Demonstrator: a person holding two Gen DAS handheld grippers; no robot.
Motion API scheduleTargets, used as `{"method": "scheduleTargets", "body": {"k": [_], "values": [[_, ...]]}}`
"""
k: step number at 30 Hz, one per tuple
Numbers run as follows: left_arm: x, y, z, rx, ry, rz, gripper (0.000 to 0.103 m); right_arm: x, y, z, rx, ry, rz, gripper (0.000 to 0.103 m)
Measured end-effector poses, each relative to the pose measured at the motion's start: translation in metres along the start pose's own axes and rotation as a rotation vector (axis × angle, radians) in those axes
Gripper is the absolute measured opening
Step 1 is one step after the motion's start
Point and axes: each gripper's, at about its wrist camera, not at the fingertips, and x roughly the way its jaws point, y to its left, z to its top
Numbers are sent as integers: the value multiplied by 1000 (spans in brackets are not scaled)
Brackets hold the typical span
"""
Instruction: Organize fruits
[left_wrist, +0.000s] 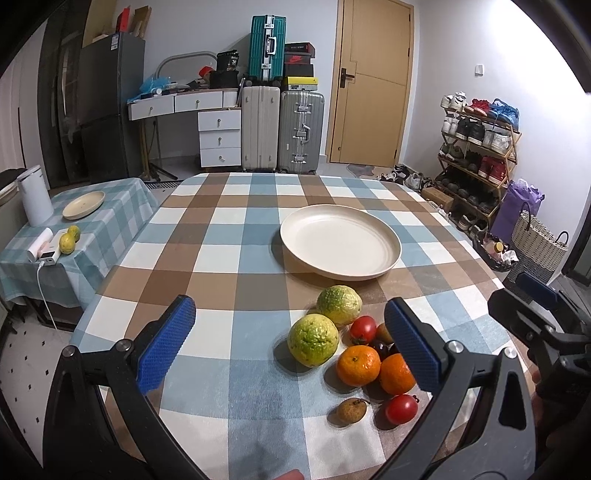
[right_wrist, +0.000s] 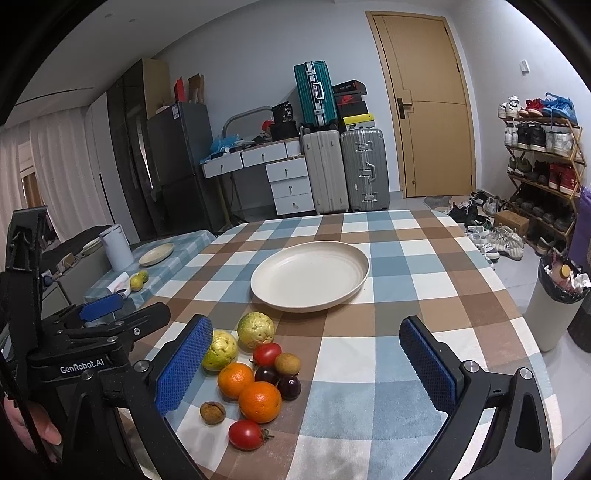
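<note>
A pile of fruit lies on the checked tablecloth: two green guavas, two oranges, two red tomatoes, dark plums and small brown fruits. An empty cream plate sits beyond the pile. My left gripper is open, held above the near table with the pile by its right finger. My right gripper is open, with the pile by its left finger. Both are empty.
A side table at the left carries a small plate, two green citrus fruits, a white kettle and a power bank. Suitcases, a drawer desk, a shoe rack and a bin stand around the table.
</note>
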Motion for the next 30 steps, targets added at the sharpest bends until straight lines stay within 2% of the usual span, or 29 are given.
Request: {"method": "scheduleTargets", "body": {"k": [21,30], "values": [[6,2,0,-1,8,-3,102,3,-1,1,-2,0,-2,103],[45,15,-8,-41,98,-54,102,22,-6,-3,1,16,7,103]]}}
